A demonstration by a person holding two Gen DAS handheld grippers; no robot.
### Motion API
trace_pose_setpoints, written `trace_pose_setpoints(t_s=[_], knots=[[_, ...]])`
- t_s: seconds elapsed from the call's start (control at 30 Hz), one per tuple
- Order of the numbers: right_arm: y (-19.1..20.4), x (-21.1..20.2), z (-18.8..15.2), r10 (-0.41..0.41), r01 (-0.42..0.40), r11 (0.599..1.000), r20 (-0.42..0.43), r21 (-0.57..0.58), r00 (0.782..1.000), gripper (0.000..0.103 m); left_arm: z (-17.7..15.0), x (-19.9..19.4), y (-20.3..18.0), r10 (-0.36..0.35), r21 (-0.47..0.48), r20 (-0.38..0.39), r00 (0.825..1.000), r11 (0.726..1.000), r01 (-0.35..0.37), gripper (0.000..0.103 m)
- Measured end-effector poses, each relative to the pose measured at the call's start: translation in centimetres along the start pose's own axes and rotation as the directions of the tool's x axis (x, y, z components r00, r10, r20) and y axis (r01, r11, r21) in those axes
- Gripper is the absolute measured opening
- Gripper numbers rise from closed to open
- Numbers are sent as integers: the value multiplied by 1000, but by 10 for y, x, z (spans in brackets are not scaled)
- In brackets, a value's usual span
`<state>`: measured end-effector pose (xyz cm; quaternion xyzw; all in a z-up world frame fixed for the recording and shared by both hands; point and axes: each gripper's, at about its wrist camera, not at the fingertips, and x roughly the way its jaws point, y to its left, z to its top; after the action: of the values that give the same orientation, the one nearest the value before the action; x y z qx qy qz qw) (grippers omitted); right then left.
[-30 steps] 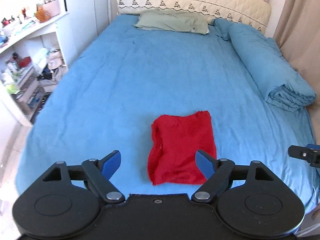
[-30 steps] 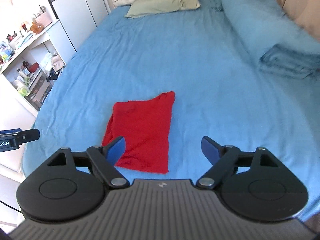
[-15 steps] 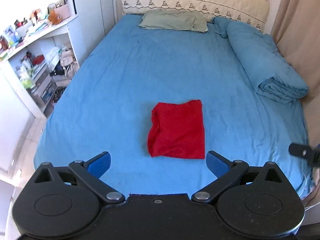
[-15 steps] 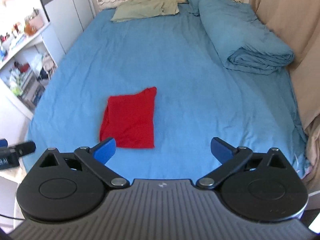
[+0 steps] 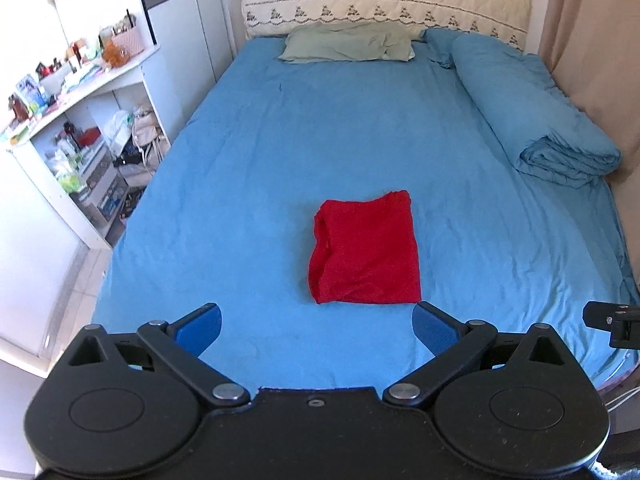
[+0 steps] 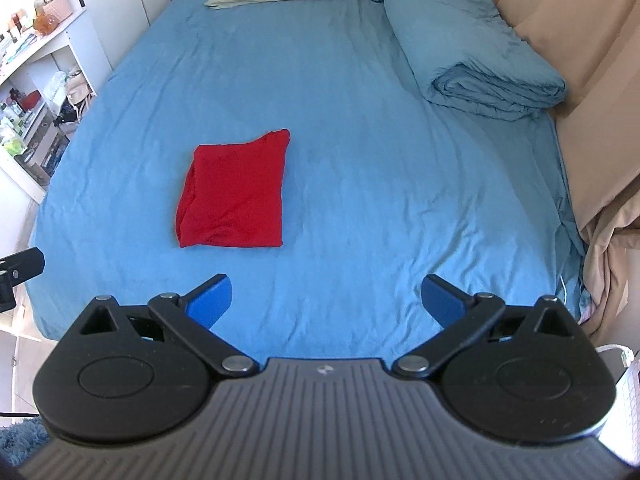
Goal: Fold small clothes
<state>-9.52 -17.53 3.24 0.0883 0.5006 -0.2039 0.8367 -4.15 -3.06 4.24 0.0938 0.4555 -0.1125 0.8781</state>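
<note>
A red garment [image 5: 366, 250] lies folded into a small rectangle on the blue bed sheet [image 5: 280, 152]. It also shows in the right wrist view [image 6: 236, 192], left of centre. My left gripper [image 5: 317, 327] is open and empty, held back over the bed's near edge, short of the garment. My right gripper [image 6: 327, 296] is open and empty, to the right of the garment and nearer than it. Neither gripper touches the cloth.
A rolled blue duvet [image 5: 532, 112] lies along the right side of the bed. A green pillow [image 5: 348, 42] sits at the head. White shelves with clutter [image 5: 76, 136] stand left of the bed. A beige curtain [image 6: 560, 40] hangs on the right.
Both grippers have pulled back and up from the red garment, which now looks smaller and farther away. Both jaws have spread wider. The garment lies still.
</note>
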Motion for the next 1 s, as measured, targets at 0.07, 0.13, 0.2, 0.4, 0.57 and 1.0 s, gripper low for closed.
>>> trace_pose_setpoints(t_s=[0.07, 0.13, 0.2, 0.4, 0.57, 1.0], knots=[[0, -2, -2, 0, 0, 1000, 2, 1, 1000, 103, 0, -2, -1, 0, 6, 7, 1000, 1000, 0, 103], [1, -3, 0, -2, 2, 1000, 3, 0, 1000, 103, -2, -3, -2, 2, 8, 9, 1000, 1000, -2, 103], [0, -3, 0, -1, 1, 1000, 6, 3, 1000, 103, -3, -4, -1, 1, 10, 12, 1000, 1000, -1, 103], [-2, -6, -4, 0, 0, 1000, 17, 5, 1000, 103, -5, -7, -1, 6, 12, 18, 1000, 1000, -6, 103], [-2, -8, -6, -1, 1, 1000, 20, 5, 1000, 103, -7, -10, -3, 10, 15, 23, 1000, 1000, -11, 103], [-2, -11, -6, 0, -1, 1000, 31, 5, 1000, 103, -8, -13, -3, 22, 25, 39, 999, 999, -23, 103]])
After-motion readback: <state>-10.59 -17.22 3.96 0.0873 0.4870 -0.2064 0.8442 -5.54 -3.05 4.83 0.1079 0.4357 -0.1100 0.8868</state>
